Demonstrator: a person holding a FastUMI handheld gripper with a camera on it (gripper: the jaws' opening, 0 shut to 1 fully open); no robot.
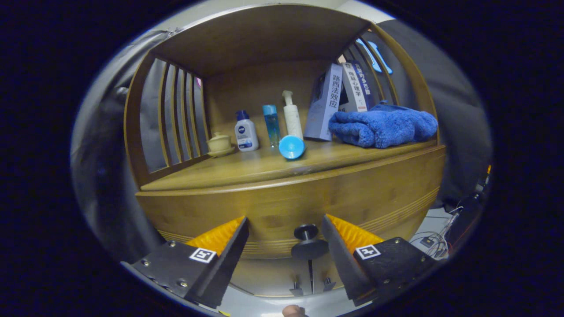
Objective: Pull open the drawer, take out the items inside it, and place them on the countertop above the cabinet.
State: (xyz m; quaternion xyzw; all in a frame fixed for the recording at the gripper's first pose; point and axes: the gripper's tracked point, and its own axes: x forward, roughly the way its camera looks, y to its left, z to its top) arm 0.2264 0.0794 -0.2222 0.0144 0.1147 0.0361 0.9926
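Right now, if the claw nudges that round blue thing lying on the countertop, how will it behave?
The blue round item seems to lie on its side near the countertop front edge, so it will probably roll, perhaps off. It looks like smooth plastic, likely light and slippery. The claw is open, astride the drawer knob.

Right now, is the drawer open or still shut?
Shut. The drawer front sits flush under the countertop, no gap showing. The open gripper has the knob between its fingers, not yet clamped.

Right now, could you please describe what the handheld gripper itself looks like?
The gripper has two wedge-shaped jaws tapering forward, their inner faces ribbed. Each jaw sits on a matte black block fastened with small silver screws and carrying a square black-and-white tag. The jaws stand apart, either side of the wooden drawer's dark round knob.
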